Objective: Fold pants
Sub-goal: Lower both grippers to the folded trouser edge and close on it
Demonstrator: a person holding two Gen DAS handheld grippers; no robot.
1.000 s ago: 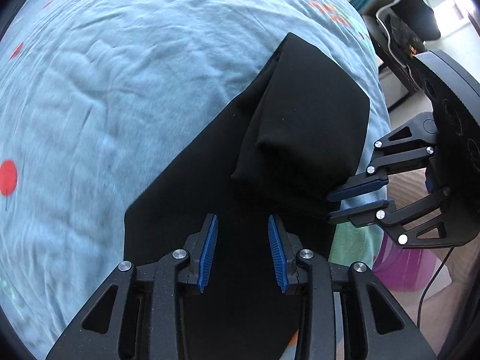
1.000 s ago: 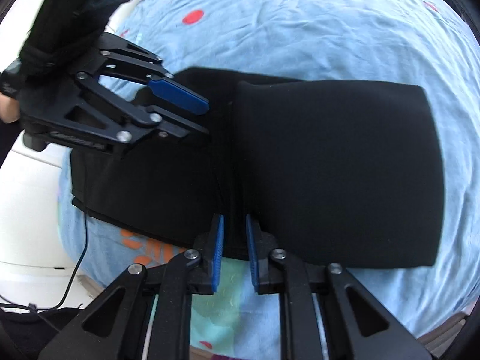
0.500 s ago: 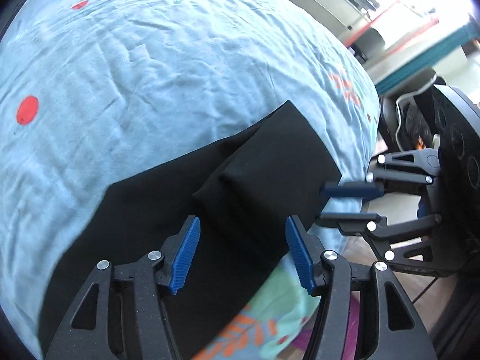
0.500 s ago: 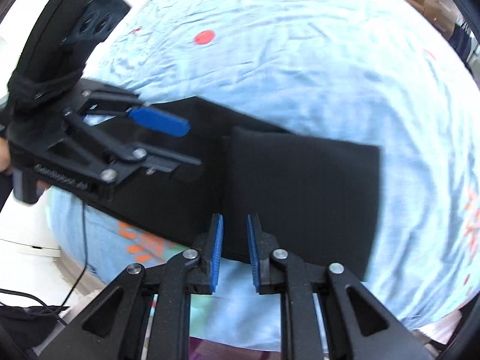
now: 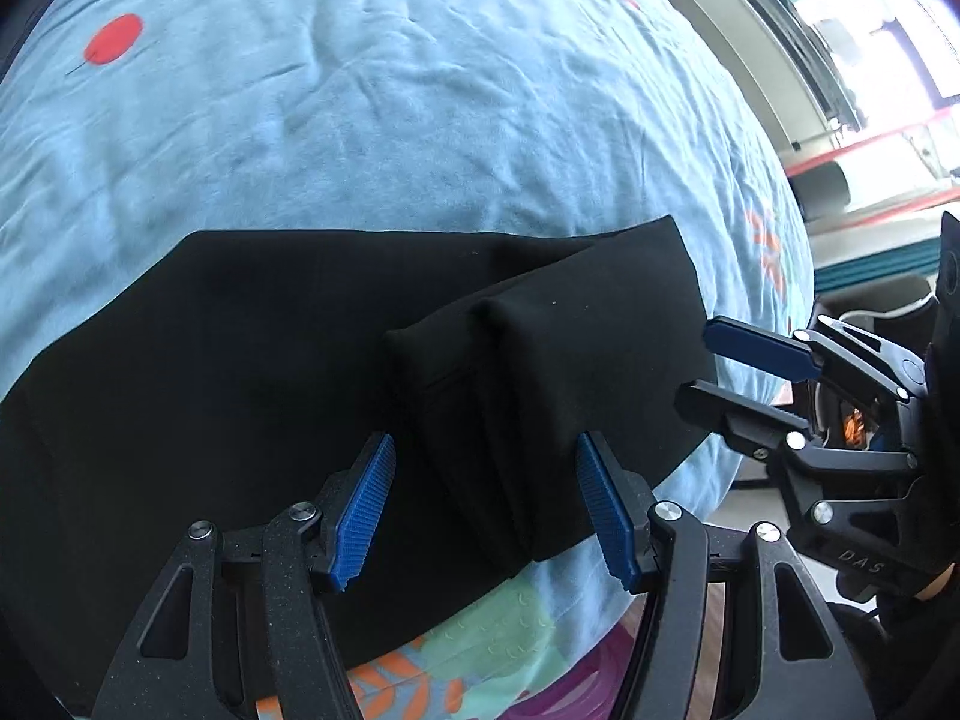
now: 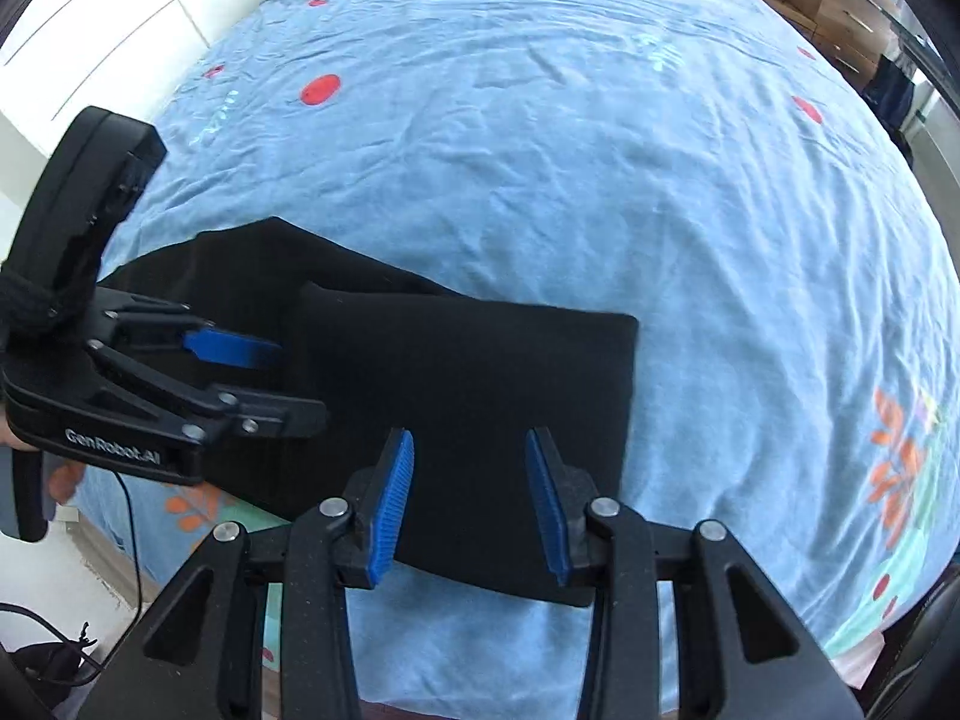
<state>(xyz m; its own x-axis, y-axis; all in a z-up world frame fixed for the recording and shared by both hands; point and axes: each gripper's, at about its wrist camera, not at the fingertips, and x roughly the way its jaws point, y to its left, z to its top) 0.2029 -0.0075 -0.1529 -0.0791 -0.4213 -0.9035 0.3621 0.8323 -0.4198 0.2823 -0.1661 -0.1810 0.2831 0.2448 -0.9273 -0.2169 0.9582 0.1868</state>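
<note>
The black pants [image 5: 252,360] lie flat on a blue bedsheet [image 5: 420,108], near the bed's front edge. One end is folded back over the rest, making a thicker doubled panel [image 6: 480,372]. My left gripper [image 5: 486,504] is open and empty, held above the fold's near edge. My right gripper [image 6: 471,492] is open and empty, held above the folded panel's front edge. Each gripper shows in the other's view: the right one [image 5: 714,366] beside the panel's corner, the left one [image 6: 288,378] over the single layer.
The bedsheet [image 6: 600,150] has red dots and orange leaf prints, and stretches far behind the pants. The bed's edge [image 5: 528,618] runs just under the grippers. White cupboards [image 6: 120,6] stand at the left, a black cable [image 6: 129,552] hangs below.
Both grippers have opened wider and let go of the pants, then pulled up and back. The folded panel now lies flat on the rest of the pants.
</note>
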